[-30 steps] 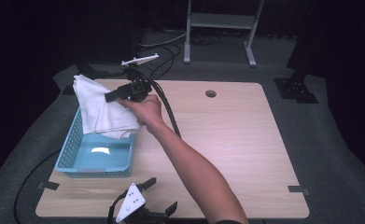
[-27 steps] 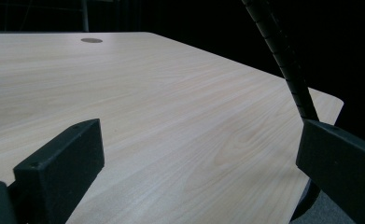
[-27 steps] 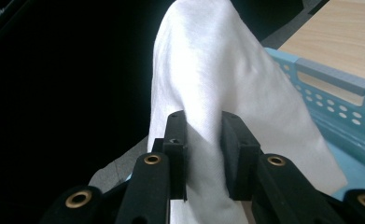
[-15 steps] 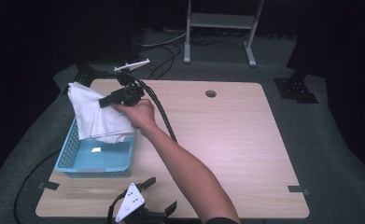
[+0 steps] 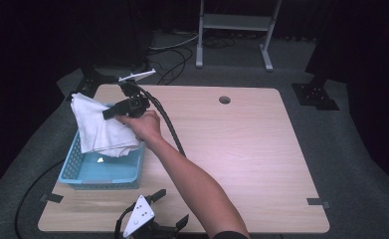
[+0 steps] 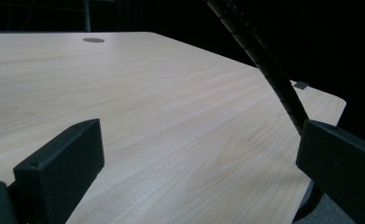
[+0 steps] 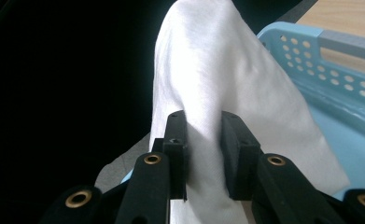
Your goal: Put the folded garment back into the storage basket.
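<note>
A white cloth (image 5: 101, 132) hangs over the far left part of a light blue perforated basket (image 5: 102, 172). My right gripper (image 5: 108, 114) is shut on the cloth's upper fold, held by a hand whose arm reaches in from the near edge. In the right gripper view the cloth (image 7: 217, 74) is pinched between the two black jaws of the right gripper (image 7: 202, 126), with the basket (image 7: 343, 79) below and to the right. My left gripper (image 5: 169, 206) lies on the table's near edge, open. The left gripper (image 6: 199, 140) has its jaws wide apart over bare wood.
The wooden table (image 5: 242, 144) has a round cable hole (image 5: 225, 99) near its far edge. A ribbed black cable (image 5: 169, 129) trails from the right gripper across the table; the cable (image 6: 269, 60) also crosses the left gripper view. A metal stand (image 5: 234, 30) and floor cables lie beyond the table.
The right hand has carried the gripper and the cloth leftward and slightly nearer over the basket. The left gripper and the basket have stayed put.
</note>
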Motion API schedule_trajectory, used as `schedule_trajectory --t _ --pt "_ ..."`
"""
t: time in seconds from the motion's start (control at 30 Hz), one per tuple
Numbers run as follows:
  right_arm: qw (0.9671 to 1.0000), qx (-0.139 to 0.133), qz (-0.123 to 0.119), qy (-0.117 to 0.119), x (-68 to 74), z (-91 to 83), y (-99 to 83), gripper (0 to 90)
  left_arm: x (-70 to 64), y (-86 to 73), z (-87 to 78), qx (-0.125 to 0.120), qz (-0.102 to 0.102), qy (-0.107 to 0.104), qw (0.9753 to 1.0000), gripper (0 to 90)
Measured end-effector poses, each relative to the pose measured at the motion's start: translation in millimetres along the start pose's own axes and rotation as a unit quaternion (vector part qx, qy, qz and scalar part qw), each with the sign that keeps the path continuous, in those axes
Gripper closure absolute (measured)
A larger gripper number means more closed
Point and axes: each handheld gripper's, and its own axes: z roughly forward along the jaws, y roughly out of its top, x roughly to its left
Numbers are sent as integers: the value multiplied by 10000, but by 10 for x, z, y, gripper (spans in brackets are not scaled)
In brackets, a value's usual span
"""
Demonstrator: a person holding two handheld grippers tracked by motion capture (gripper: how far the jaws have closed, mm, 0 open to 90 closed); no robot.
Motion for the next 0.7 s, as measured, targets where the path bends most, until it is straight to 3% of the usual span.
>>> schedule_trajectory --t 0.33,0.6,0.7 --pt "9997 31 241 -5 -102 138 -69 739 13 1 -7 -35 -66 14 10000 6" --pt "9987 -62 487 -116 -178 219 -138 739 19 4 -14 -41 -59 30 10000 6" --pt "9982 -90 534 -271 -205 236 -159 739 21 6 -17 -42 -53 40 10000 6"
